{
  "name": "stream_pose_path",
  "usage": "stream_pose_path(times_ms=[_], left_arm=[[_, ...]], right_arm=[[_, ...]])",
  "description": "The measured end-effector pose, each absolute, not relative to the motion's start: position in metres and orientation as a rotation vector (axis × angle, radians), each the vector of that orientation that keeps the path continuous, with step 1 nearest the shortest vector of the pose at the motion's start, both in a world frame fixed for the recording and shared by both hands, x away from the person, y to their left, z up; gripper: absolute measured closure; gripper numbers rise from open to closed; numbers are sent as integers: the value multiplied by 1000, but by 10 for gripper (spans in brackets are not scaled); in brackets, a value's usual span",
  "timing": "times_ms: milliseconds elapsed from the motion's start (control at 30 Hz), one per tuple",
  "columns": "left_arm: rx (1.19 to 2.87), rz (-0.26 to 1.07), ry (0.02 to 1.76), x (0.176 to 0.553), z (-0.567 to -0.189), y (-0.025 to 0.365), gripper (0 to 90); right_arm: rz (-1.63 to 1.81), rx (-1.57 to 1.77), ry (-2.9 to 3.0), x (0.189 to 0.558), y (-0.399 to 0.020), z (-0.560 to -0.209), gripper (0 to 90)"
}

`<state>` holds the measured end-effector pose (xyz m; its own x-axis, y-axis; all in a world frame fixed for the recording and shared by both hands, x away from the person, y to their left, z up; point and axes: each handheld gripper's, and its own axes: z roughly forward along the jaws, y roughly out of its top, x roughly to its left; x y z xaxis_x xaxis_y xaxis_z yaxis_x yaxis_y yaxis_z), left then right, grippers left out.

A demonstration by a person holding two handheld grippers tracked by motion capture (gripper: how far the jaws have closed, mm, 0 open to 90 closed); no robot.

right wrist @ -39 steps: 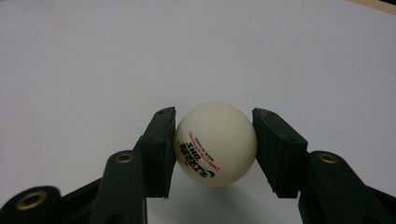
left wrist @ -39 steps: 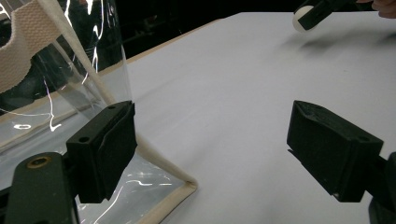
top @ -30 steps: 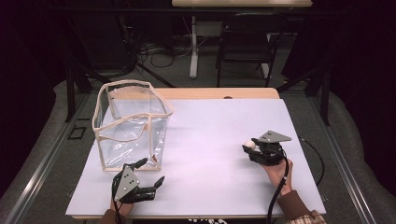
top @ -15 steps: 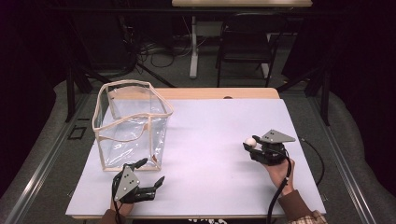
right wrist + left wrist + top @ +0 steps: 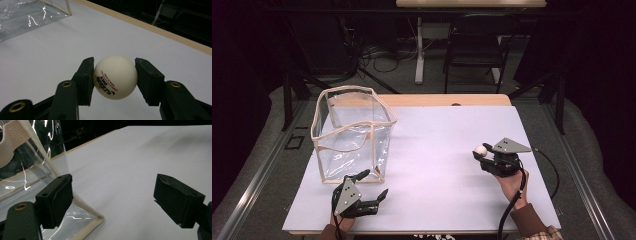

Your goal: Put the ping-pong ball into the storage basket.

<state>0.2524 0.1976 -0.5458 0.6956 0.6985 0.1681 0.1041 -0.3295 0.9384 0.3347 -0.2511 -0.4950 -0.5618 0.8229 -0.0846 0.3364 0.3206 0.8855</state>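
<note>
At table right: right gripper [image 5: 479, 152] jaws clamped on ball [image 5: 115, 77], print partly hidden | left gripper [image 5: 373, 186] jaws apart

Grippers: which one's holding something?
The right gripper: its jaws press both sides of a white ball. The left gripper has jaws wide apart, nothing between them, beside the clear bag.

In the high view the white-covered wooden tabletop [image 5: 437, 150] fills the middle of the frame. The clear plastic bag with cream fabric trim [image 5: 353, 132] stands on it at centre left. The left hand-held gripper [image 5: 371, 186] sits at lower left, just below the bag's near edge, one jaw beside the bag's bottom corner. The right hand-held gripper [image 5: 479, 154] sits at right of centre, well apart from the bag, with the small white printed ball [image 5: 481, 149] between its jaws. A dark chair [image 5: 474, 47] stands beyond the tabletop, at upper centre.
</note>
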Motion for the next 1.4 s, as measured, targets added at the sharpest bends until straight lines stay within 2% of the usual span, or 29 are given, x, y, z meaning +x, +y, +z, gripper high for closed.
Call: stream_pose_path(times_ms=[1400], left_arm=[[1830,691,632,253,-546,198,159]], right_arm=[[1231,952,2077,339,-229,-483,508]])
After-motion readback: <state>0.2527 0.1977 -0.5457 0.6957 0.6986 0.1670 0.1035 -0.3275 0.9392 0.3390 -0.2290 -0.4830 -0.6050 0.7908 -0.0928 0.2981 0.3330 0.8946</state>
